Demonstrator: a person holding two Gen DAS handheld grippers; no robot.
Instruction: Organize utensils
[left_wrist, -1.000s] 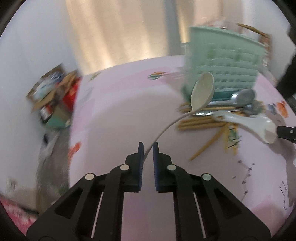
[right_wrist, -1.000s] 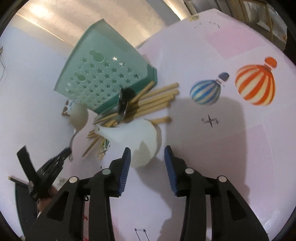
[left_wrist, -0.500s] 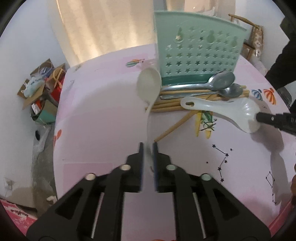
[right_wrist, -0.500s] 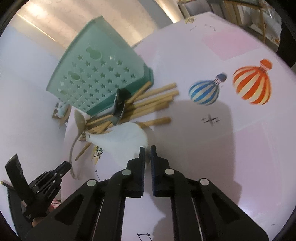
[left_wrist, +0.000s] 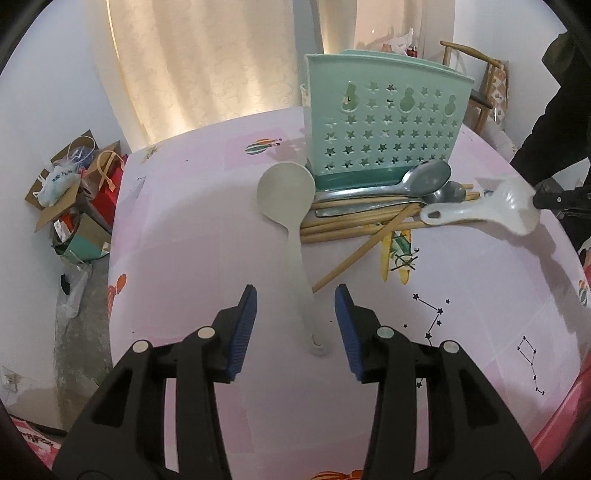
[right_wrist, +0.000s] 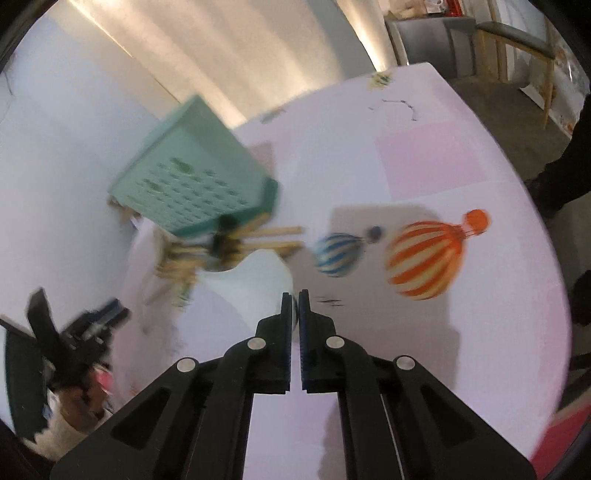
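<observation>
The left gripper (left_wrist: 295, 321) stands released: its jaws have just been opening, and the blue pads sit clear on either side of the handle of the beige spoon (left_wrist: 291, 221), touching nothing. The beige spoon lies flat on the pink table (left_wrist: 192, 258), handle end between the jaws, bowl just in front of the green utensil holder (left_wrist: 384, 133), which stands upright toward the far edge of the table.

Against the holder's base lies a bundle of wooden chopsticks (left_wrist: 354, 221), with two metal spoons (left_wrist: 413, 184) resting across it. One chopstick (left_wrist: 362, 251) lies apart at an angle, just beside the beige spoon's handle.

The right gripper (right_wrist: 294, 306) is clenched on the bowl rim of the white ladle (right_wrist: 255, 280). In the left wrist view the ladle (left_wrist: 491, 210) is raised at its bowl end near the right edge of the table, while its handle end lies over the chopstick bundle. The right wrist view is blurred; the holder (right_wrist: 192, 188) and chopsticks (right_wrist: 273, 236) appear beyond the ladle.
</observation>
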